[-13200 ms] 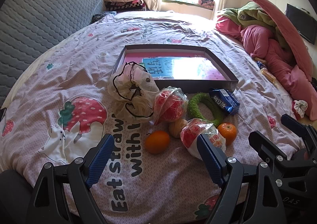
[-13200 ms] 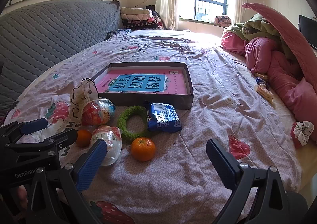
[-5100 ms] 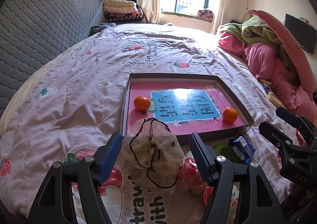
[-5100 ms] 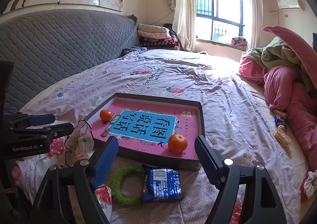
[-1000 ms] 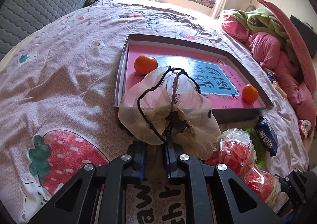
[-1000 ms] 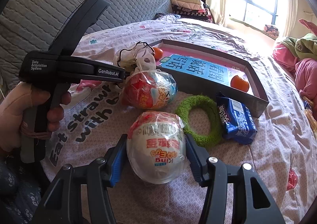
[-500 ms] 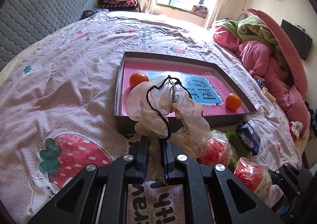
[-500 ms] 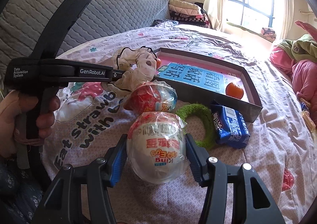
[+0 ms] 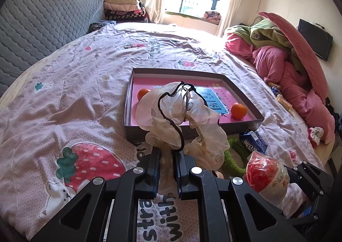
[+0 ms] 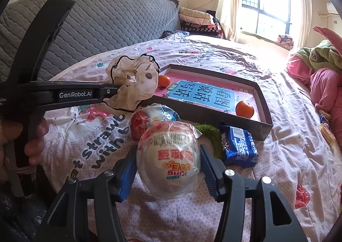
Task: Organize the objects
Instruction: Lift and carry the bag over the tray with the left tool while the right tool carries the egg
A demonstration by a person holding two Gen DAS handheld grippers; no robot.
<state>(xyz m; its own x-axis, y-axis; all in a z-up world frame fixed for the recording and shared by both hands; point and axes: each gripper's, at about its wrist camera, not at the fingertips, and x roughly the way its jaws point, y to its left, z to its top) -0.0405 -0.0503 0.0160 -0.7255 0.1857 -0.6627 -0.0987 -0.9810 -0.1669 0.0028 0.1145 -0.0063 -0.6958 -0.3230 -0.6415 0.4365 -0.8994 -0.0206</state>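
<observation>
My left gripper [image 9: 166, 154] is shut on a cream gauze scrunchie with black cord [image 9: 177, 113] and holds it above the bedspread, in front of the dark box tray [image 9: 192, 129]. The scrunchie also shows in the right wrist view [image 10: 134, 79]. My right gripper [image 10: 168, 156] is shut on a wrapped toy egg [image 10: 168, 156], lifted off the bed; this egg also shows in the left wrist view [image 9: 265, 174]. The tray [image 10: 264, 109] holds two oranges [image 9: 239, 110] [image 9: 142, 93] on its pink floor. A second wrapped egg [image 10: 149, 119] lies on the bed.
A green fuzzy ring [image 10: 210, 132] and a blue snack packet [image 10: 239, 145] lie in front of the tray. Pink and green bedding [image 9: 288, 66] is piled at the right. A grey quilted headboard [image 9: 38, 21] runs along the left. Folded blankets [image 9: 124, 8] sit by the window.
Both grippers have risen a little with their loads. The scrunchie now hangs higher over the tray's near wall, and the egg is farther off the bedspread.
</observation>
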